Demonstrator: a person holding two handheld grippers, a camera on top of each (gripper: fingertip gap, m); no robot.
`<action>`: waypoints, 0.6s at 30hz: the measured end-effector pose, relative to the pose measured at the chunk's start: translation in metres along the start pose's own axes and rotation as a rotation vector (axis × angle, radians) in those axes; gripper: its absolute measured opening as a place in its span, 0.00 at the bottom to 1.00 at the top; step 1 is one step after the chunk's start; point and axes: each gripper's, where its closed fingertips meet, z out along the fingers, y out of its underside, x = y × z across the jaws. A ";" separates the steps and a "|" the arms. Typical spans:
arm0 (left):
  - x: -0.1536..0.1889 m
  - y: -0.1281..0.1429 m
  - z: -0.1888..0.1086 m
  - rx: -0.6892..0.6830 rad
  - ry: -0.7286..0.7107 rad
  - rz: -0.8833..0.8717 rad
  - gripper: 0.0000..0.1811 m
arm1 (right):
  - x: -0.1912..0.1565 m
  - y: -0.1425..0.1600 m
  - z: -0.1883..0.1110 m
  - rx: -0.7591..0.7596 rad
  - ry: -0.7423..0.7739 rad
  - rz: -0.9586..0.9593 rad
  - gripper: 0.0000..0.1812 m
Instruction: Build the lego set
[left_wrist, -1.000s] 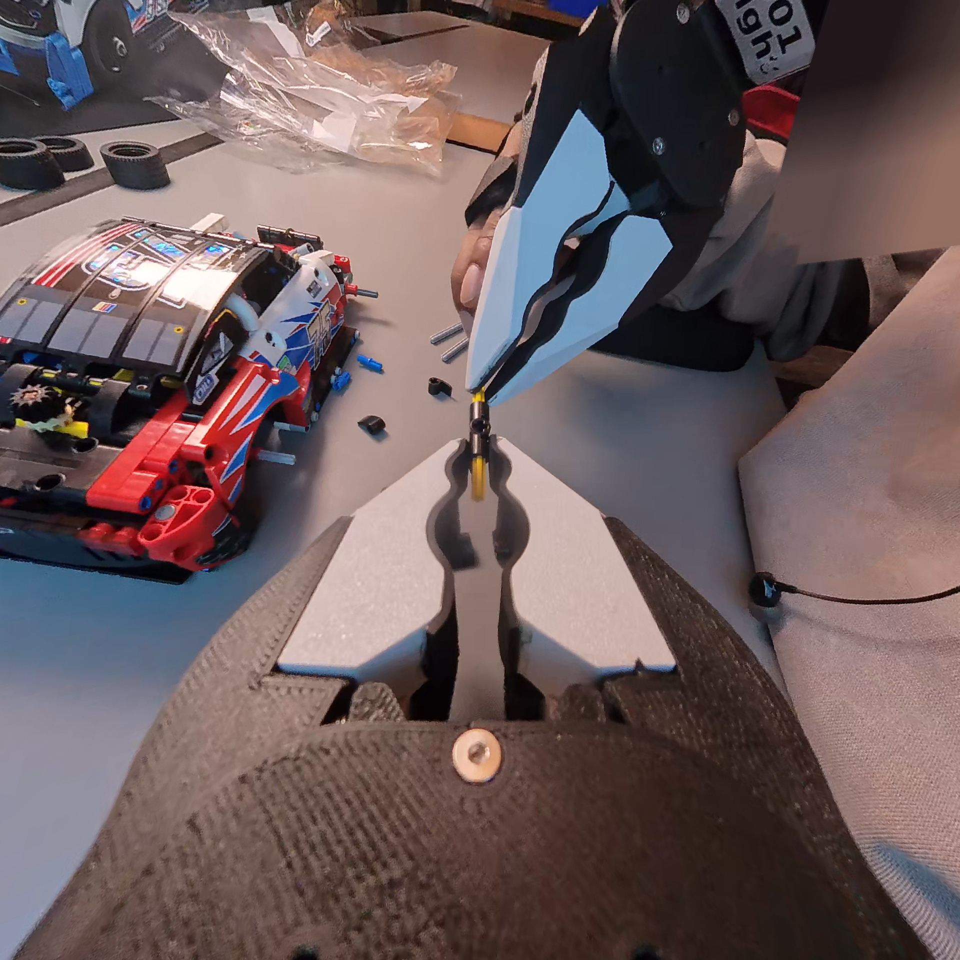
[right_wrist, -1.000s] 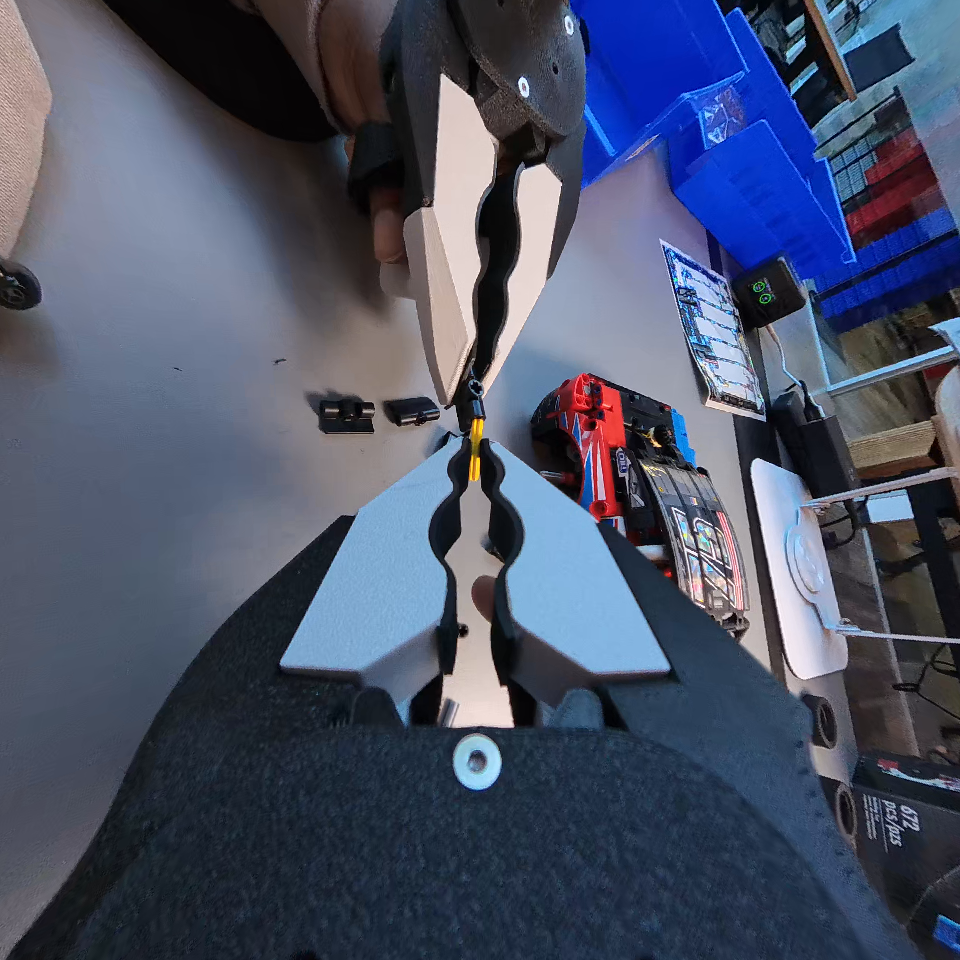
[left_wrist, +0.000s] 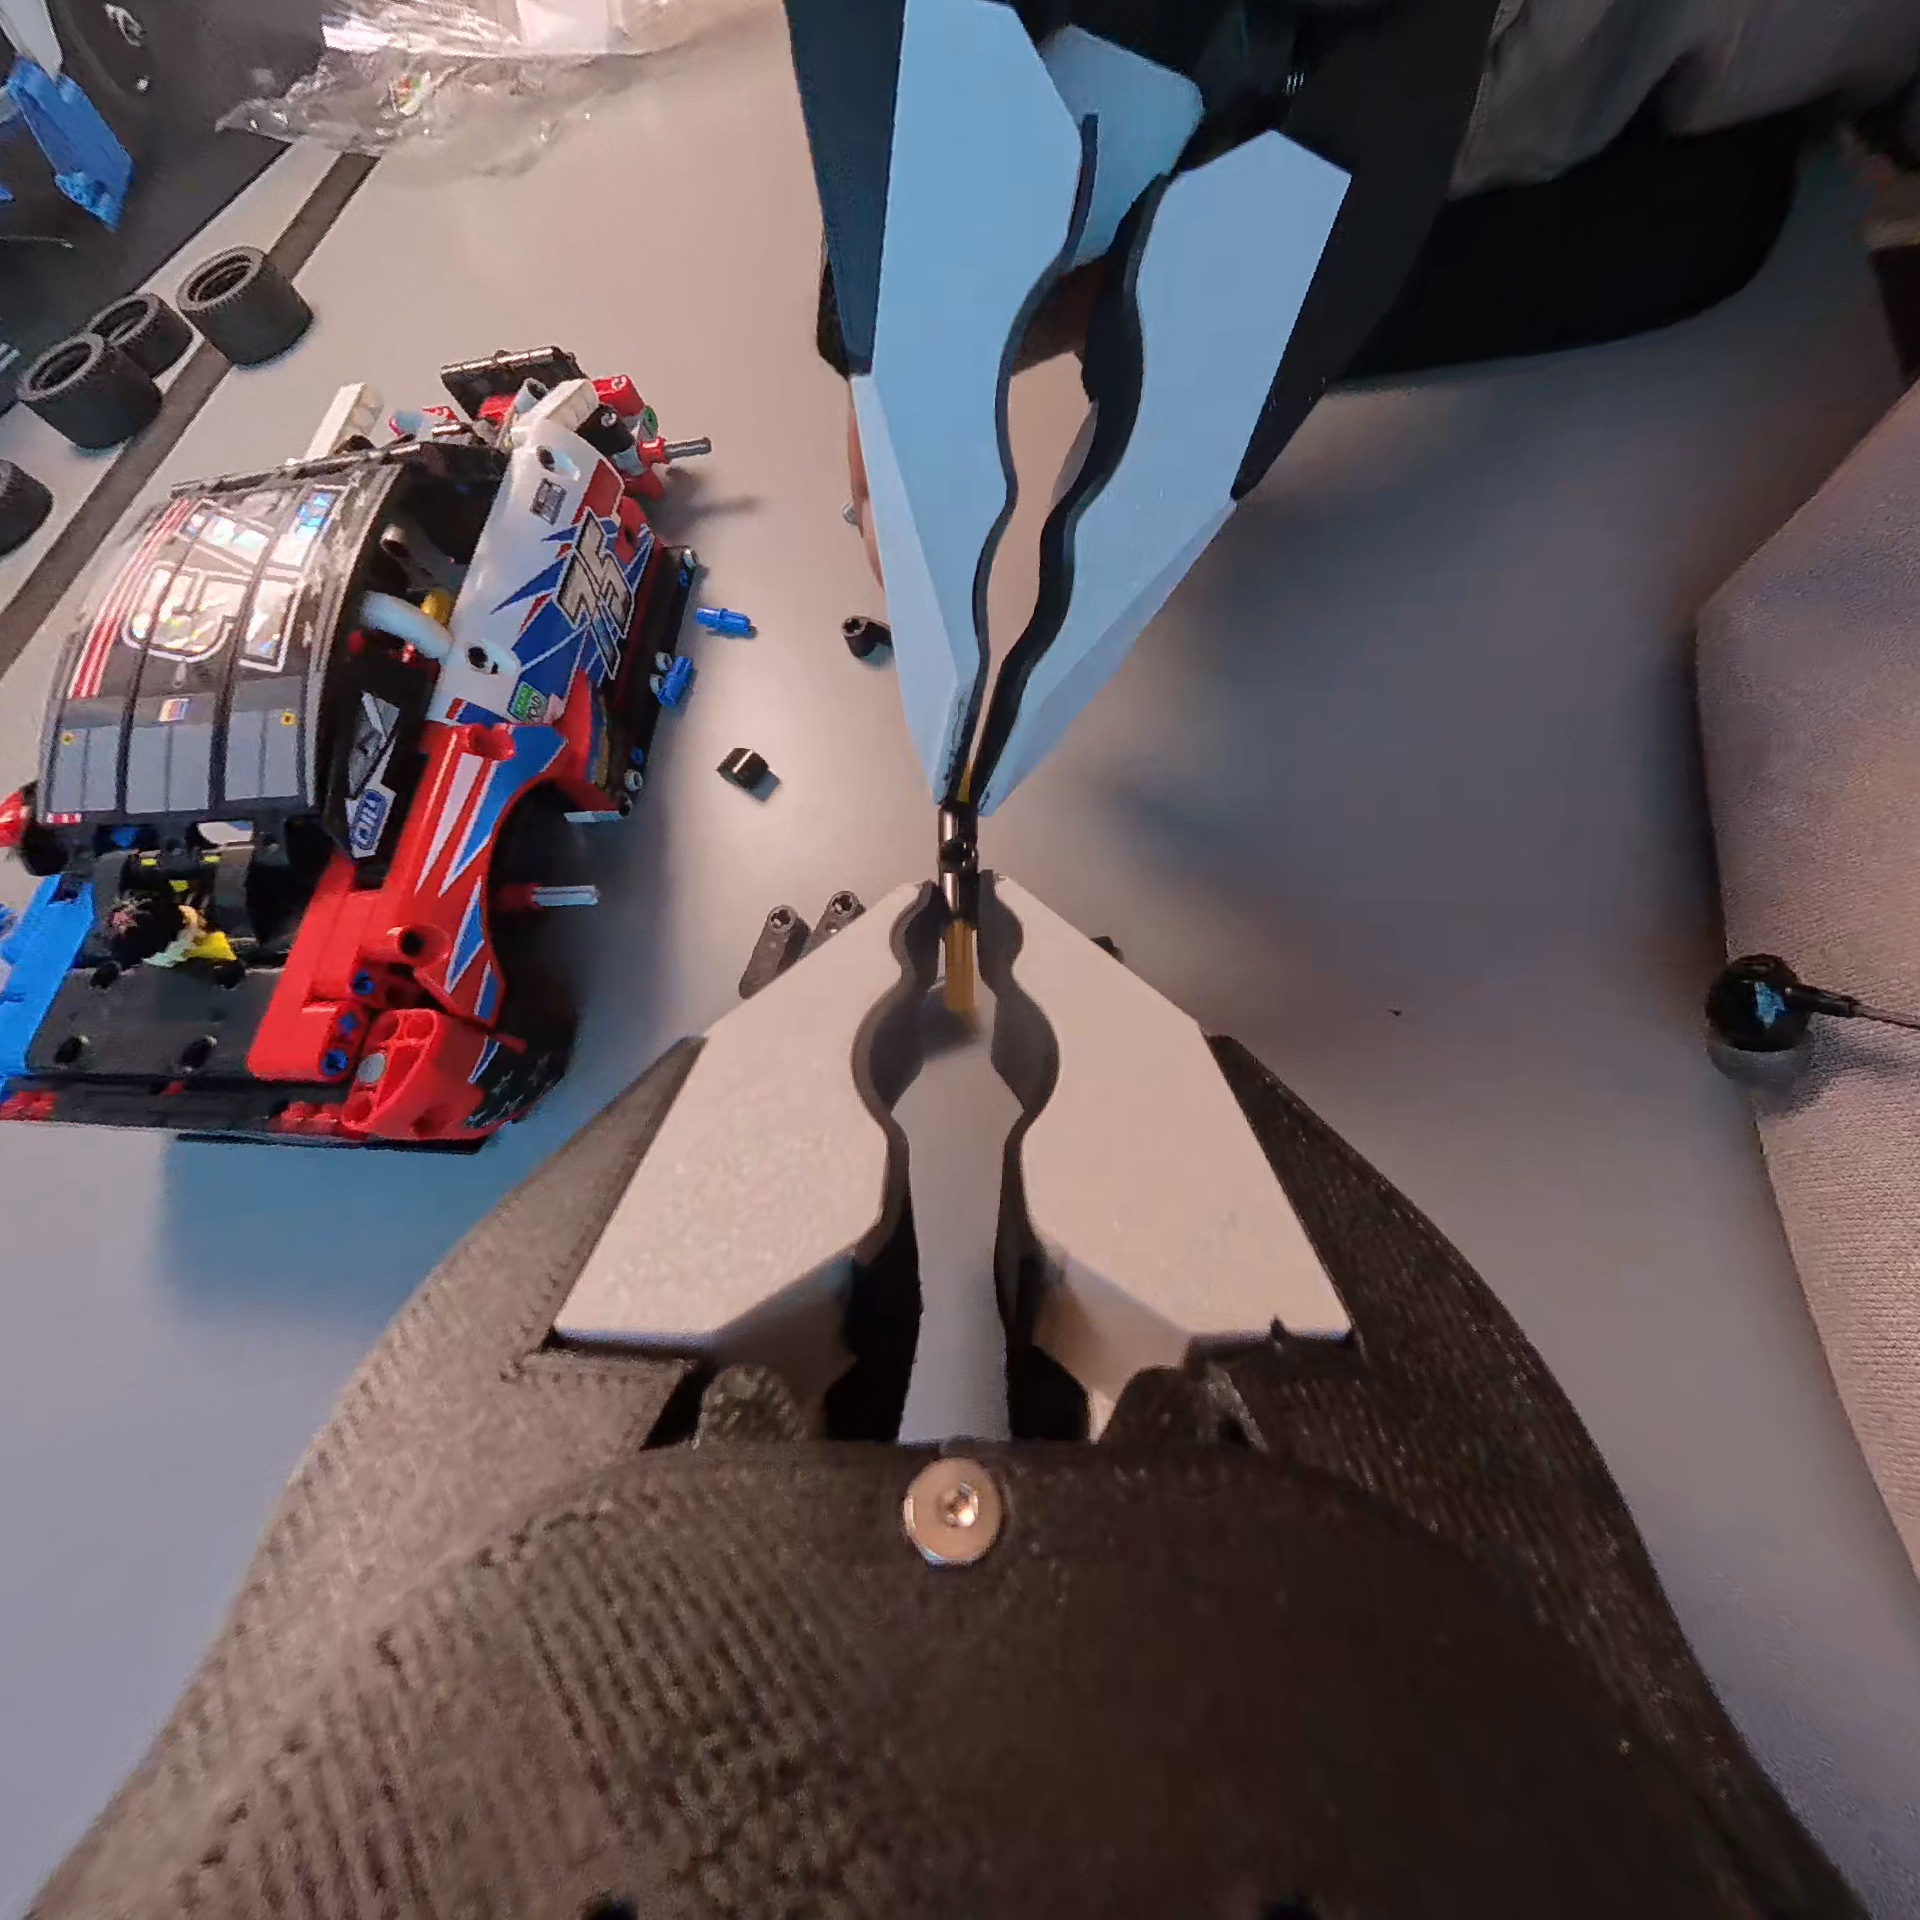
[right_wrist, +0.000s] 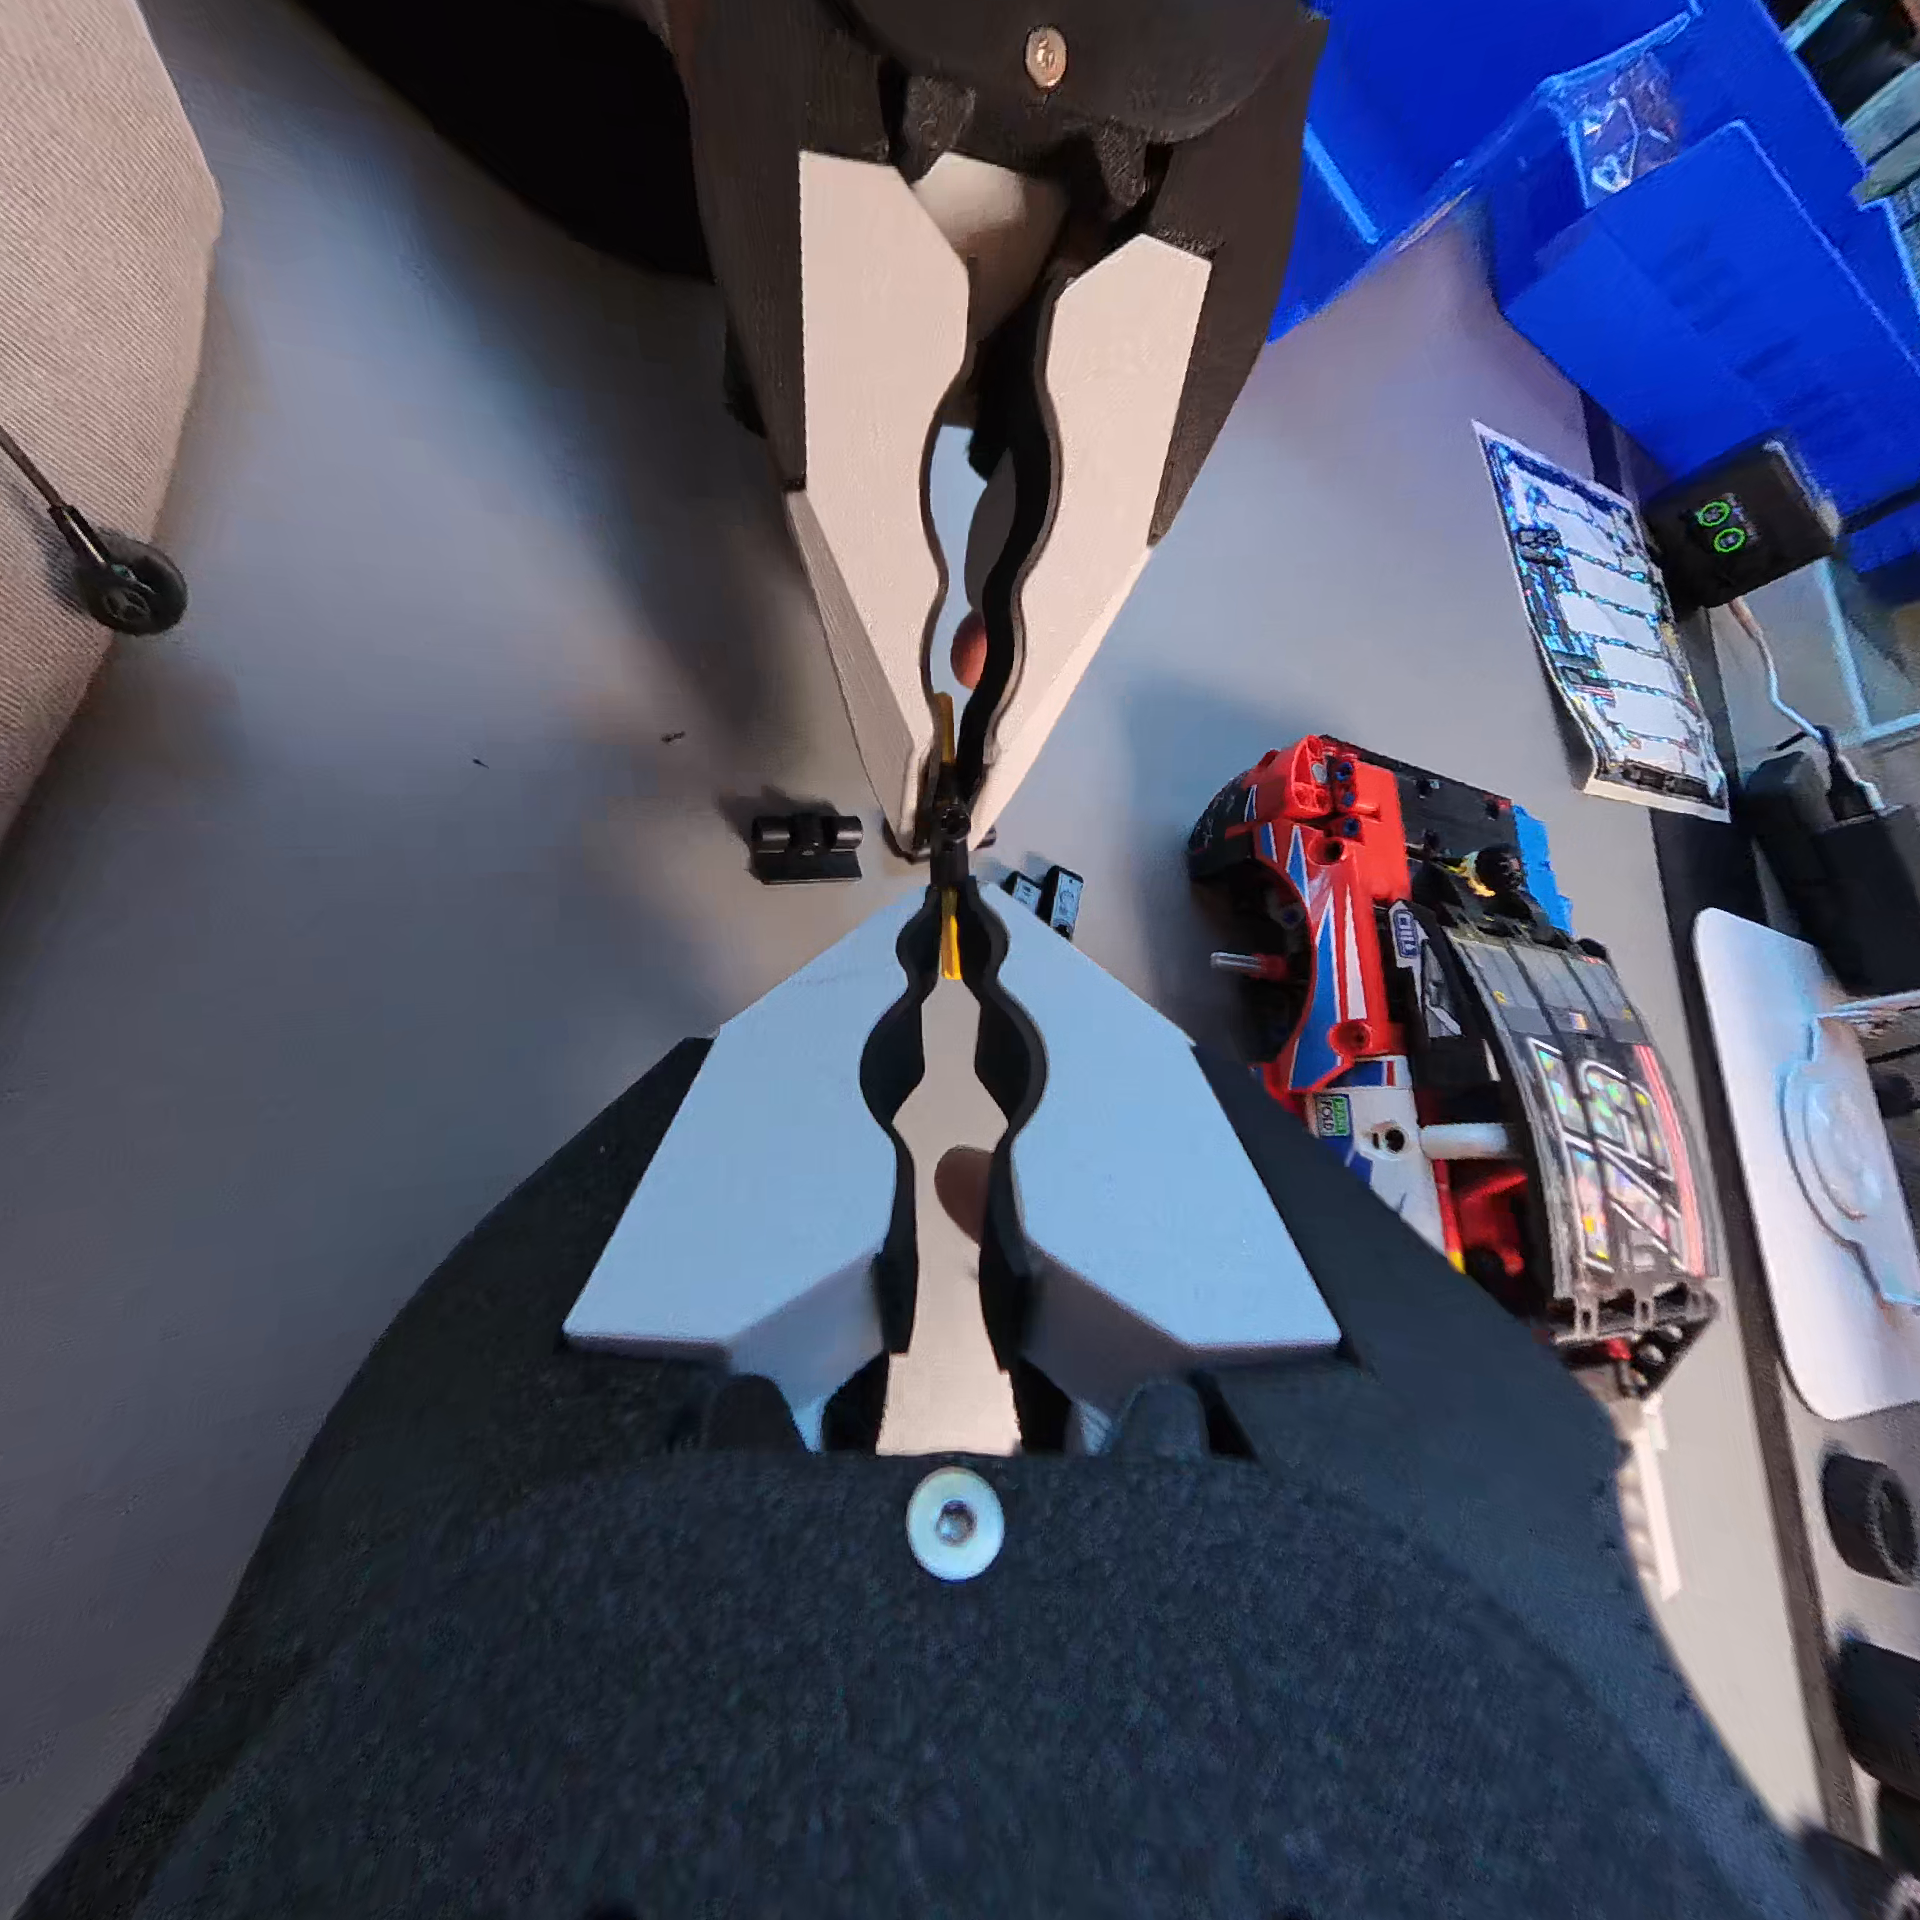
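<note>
The grey table (left_wrist: 1351, 727) fills most of both views, and its surface is smooth and matte. Blue storage bins (right_wrist: 1662, 260) stand at its far edge (in the right wrist view). A beige cushion (left_wrist: 1818, 831) lies against the table's side. Cool light falls from above and makes soft shadows on the surface.

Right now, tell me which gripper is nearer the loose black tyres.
Right. The tyres lie beside the right gripper, behind its fingertips. From the left gripper they sit far ahead, past the car.
</note>
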 end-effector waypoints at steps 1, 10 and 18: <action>0.000 0.000 0.000 0.007 0.009 -0.013 0.02 | 0.000 0.000 0.000 0.013 -0.010 0.024 0.00; -0.017 -0.029 -0.020 0.207 0.023 -0.123 0.03 | 0.029 -0.017 -0.036 0.377 -0.104 0.409 0.06; -0.003 -0.035 -0.021 0.216 0.043 -0.080 0.03 | 0.017 -0.024 -0.034 0.416 -0.190 0.435 0.01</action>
